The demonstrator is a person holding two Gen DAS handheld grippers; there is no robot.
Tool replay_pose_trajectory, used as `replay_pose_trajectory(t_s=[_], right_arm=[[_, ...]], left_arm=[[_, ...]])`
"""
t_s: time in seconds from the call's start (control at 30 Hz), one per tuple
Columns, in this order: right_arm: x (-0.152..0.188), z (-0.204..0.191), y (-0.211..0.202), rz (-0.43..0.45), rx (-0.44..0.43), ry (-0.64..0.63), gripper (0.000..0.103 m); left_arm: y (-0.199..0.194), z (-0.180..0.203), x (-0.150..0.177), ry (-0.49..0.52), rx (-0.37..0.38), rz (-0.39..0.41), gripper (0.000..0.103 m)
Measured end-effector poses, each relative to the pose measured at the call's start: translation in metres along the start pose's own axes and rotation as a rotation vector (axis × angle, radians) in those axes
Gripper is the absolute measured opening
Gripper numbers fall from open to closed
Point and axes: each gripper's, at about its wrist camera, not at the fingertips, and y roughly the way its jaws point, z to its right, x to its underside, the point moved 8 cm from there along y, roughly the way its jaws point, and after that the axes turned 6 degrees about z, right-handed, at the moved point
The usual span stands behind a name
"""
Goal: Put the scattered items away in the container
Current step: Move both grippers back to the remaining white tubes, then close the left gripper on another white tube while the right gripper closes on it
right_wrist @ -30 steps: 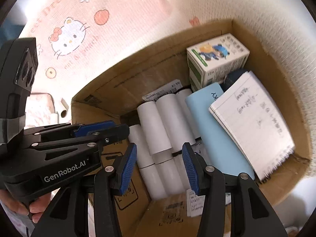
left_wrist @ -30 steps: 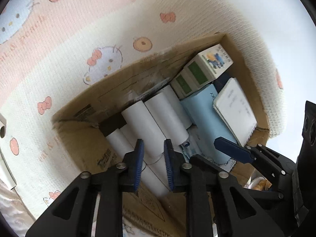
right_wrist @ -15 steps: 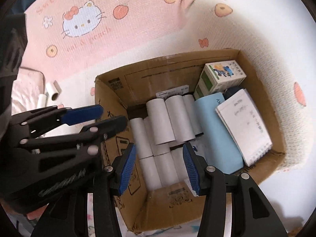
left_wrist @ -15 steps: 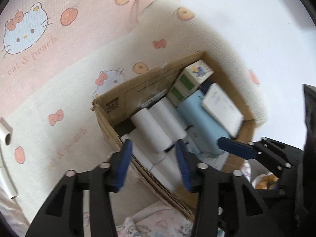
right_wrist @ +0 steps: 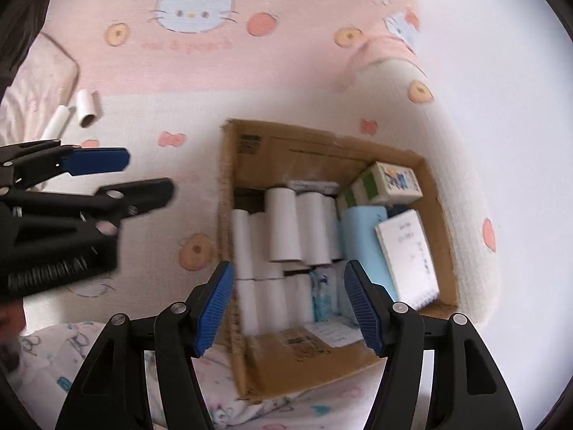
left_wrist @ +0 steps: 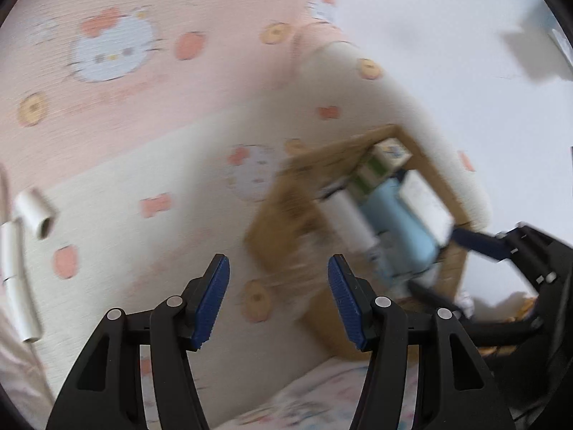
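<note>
A cardboard box (right_wrist: 440, 229) sits on the patterned bedspread and holds several white rolls (right_wrist: 284, 229), a light blue pack (right_wrist: 361, 236), a notepad (right_wrist: 408, 254) and a small printed carton (right_wrist: 394, 182). My right gripper (right_wrist: 289, 301) is open and empty above the box's near side. My left gripper (left_wrist: 278, 301) is open and empty over the bedspread, left of the box (left_wrist: 272, 229). Two loose white rolls (right_wrist: 86, 107) lie on the bedspread at far left; they also show in the left wrist view (left_wrist: 35, 211).
The pink and cream Hello Kitty bedspread (right_wrist: 215, 71) covers the surface. A pale pillow (right_wrist: 39, 82) lies at the upper left. A white wall (right_wrist: 501, 71) lies beyond the box. The left gripper's body (right_wrist: 71, 208) shows at the left of the right wrist view.
Both grippers have pulled back up out of the box. My left gripper has opened wider and swung left, toward the loose rolls. The box now looks smaller and farther.
</note>
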Motion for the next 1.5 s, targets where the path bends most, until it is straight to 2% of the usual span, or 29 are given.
replay_pose_trajectory(t_s=[0.1,0.23,0.37,0.5,0.67,0.83,0.9,1.07,1.2,1.23,1.3,1.33,1.37,1.4,1.43,1.47,1.5], right_arm=[[-0.005,-0.018,-0.005,0.034,-0.032,-0.005,0.062],[-0.018,-0.053,-0.010,0.114,-0.097,-0.046,0.062],[-0.035,-0.091,-0.005,0.175,-0.172,-0.102,0.062],[-0.056,-0.127,-0.001,0.214,-0.242,-0.136,0.062],[-0.085,-0.182,0.003,0.283,-0.317,-0.221,0.062],[-0.108,-0.240,0.008,0.336,-0.447,-0.252,0.062],[-0.113,-0.259,0.015,0.332,-0.501,-0.226,0.062],[-0.119,-0.299,0.047,0.237,-0.600,-0.157,0.062],[-0.120,-0.317,0.072,0.174,-0.618,-0.124,0.062],[-0.119,-0.323,0.077,0.164,-0.617,-0.129,0.062],[-0.116,-0.330,0.081,0.154,-0.616,-0.146,0.062],[-0.113,-0.332,0.084,0.146,-0.611,-0.155,0.062],[-0.110,-0.335,0.087,0.136,-0.610,-0.167,0.062],[-0.107,-0.339,0.089,0.127,-0.614,-0.177,0.062],[-0.105,-0.340,0.091,0.121,-0.621,-0.179,0.062],[-0.102,-0.341,0.093,0.110,-0.629,-0.180,0.062],[-0.099,-0.342,0.096,0.096,-0.634,-0.178,0.062]], left_arm=[[-0.018,-0.049,0.017,-0.036,-0.060,0.008,0.062],[-0.043,-0.118,0.038,-0.080,-0.183,0.023,0.062],[-0.063,-0.181,0.055,-0.181,-0.286,0.019,0.062],[-0.080,-0.228,0.064,-0.285,-0.309,0.039,0.062],[-0.092,-0.280,0.077,-0.350,-0.369,0.036,0.062],[-0.087,-0.322,0.091,-0.428,-0.379,0.028,0.061],[-0.081,-0.341,0.096,-0.490,-0.395,0.012,0.061],[-0.058,-0.373,0.106,-0.637,-0.352,0.001,0.057],[-0.036,-0.386,0.107,-0.658,-0.369,-0.037,0.054],[-0.031,-0.388,0.107,-0.662,-0.375,-0.053,0.049],[-0.023,-0.388,0.110,-0.659,-0.394,-0.086,0.032],[-0.021,-0.387,0.110,-0.649,-0.412,-0.098,0.032],[-0.021,-0.384,0.108,-0.640,-0.418,-0.096,0.027],[-0.020,-0.379,0.106,-0.634,-0.405,-0.092,0.023],[-0.020,-0.373,0.105,-0.632,-0.381,-0.086,0.011],[-0.018,-0.366,0.104,-0.637,-0.342,-0.086,0.006],[-0.014,-0.358,0.105,-0.650,-0.298,-0.092,0.006]])
